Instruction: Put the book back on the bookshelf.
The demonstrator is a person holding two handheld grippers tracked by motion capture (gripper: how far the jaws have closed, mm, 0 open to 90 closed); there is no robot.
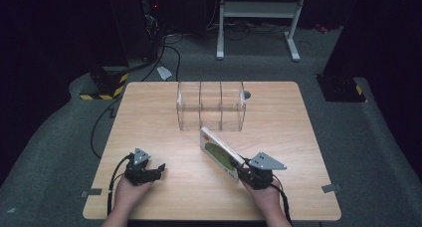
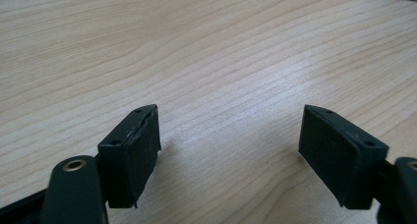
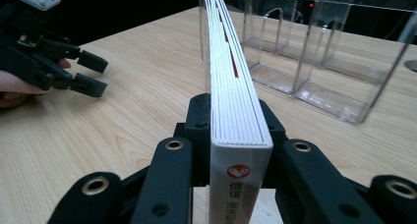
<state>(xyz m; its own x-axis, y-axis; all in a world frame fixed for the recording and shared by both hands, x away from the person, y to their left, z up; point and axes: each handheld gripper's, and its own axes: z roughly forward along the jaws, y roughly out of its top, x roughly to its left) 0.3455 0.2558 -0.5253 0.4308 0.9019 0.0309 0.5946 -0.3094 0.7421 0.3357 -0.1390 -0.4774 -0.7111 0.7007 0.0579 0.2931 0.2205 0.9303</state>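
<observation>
A white book (image 1: pixel 218 150) with a green and red cover stands on its edge on the wooden table (image 1: pixel 149 117), tilted toward the clear three-compartment organizer (image 1: pixel 211 106). My right gripper (image 1: pixel 238 166) is shut on the book's near end. In the right gripper view the jaws (image 3: pixel 236 121) press both sides of the book (image 3: pixel 231 76), whose page block runs toward the organizer (image 3: pixel 319 52). My left gripper (image 1: pixel 160 170) rests low at the table's front left, open and holding nothing. Bare wood lies between its pads (image 2: pixel 228 135).
A small grey disc (image 1: pixel 247 94) lies on the table beside the organizer's right end. Cables (image 1: pixel 99 127) trail over the grey floor at the left. A white metal stand (image 1: pixel 259 10) is behind the table. The left gripper (image 3: pixel 91 74) appears at the left of the right gripper view.
</observation>
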